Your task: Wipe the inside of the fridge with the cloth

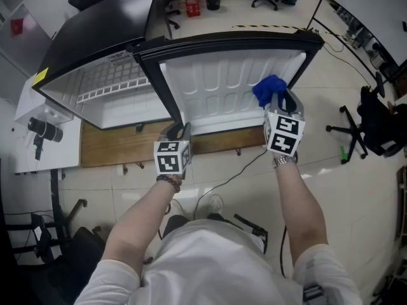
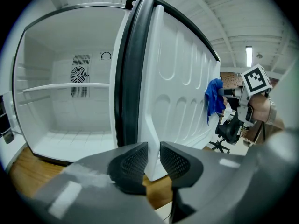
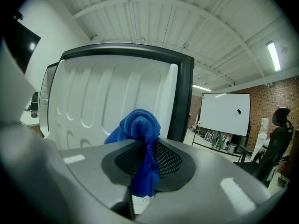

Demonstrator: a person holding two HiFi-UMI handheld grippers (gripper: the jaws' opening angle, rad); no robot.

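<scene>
The fridge is a small black one on a wooden board on the tiled floor. Its door is swung wide, white ribbed lining facing the person. The left tongs are clenched on the door's lower edge, one pad on either side of the white lining. That door stands between the person and the cavity.

Inside, a round fan grille sits in the back wall above a thin white shelf. A yellow sticker marks one outer corner of the fridge; its print is too small to read. Each pair of tongs carries a cube with black-and-white square markers.

To the left is a white table with a black camera-like device on it. A cable trails across the floor below the board. A black chair stands off to the right. A red bucket and a black bin stand behind the fridge. Past the door's edge are a whiteboard and a brick wall.

The cloth is bright blue terry, bunched into a knot above the pads with a tail hanging below. The right tongs grasp it tightly, holding it up at the door's lining near the free edge. Whether it touches the lining I can't tell.
</scene>
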